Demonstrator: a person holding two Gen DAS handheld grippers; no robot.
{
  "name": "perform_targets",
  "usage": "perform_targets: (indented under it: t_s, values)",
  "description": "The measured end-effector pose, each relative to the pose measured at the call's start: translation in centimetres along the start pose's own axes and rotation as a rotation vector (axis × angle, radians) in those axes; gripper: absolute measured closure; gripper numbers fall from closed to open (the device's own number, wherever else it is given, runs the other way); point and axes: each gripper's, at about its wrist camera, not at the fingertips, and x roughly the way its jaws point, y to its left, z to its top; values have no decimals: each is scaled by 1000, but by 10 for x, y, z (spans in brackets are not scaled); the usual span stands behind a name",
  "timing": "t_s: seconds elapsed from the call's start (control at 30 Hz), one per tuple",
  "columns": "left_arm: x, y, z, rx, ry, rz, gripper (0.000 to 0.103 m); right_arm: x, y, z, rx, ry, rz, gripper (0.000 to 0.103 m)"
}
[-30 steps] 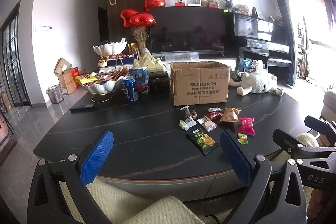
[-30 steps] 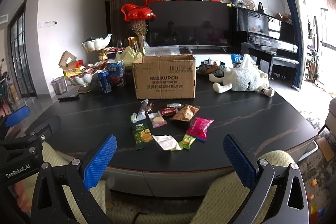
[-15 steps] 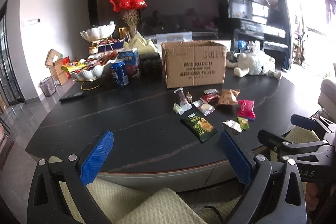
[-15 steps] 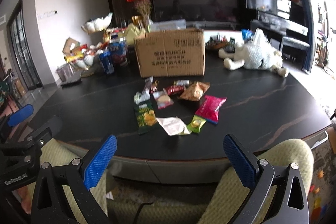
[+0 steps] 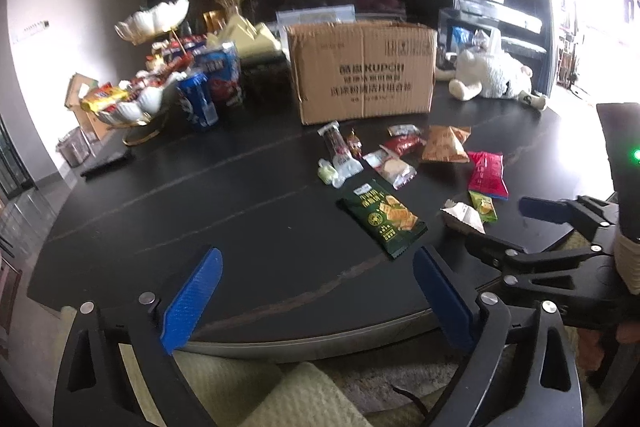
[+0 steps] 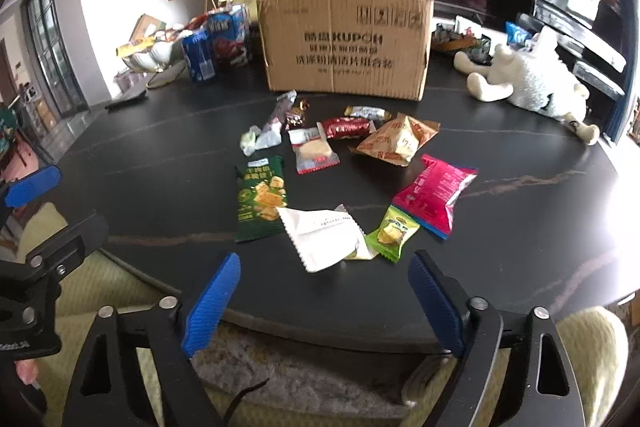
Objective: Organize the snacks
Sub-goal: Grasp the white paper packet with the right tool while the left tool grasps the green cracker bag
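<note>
Both grippers have moved closer over the counter [image 6: 520, 195]. The right gripper [image 6: 324, 301], jaws apart and empty, faces the white packet [image 6: 320, 237] just ahead; the left gripper [image 5: 316, 301] is likewise spread.

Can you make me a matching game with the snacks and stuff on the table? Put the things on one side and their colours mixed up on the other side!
Things:
1. cracker packet
2. puffy snack bag
3. cardboard box
4. plush toy

Colours:
A. white
B. dark green
C. brown
D. pink

Right pairs: 1-B, 2-D, 3-C, 4-A
</note>
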Motion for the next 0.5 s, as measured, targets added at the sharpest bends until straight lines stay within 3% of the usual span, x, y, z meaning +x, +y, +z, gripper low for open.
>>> perform_targets:
  t_s: [0.1, 0.23, 0.5]
  values:
    - [13, -1, 3, -7, 32, -16, 8, 14, -1, 1, -2, 8, 23, 25]
    - [29, -5, 6, -12, 55, -20, 11, 31, -6, 1, 9, 21, 37, 36]
    - [54, -12, 13, -51, 103, -72, 19, 44, -18, 7, 55, 10, 86, 43]
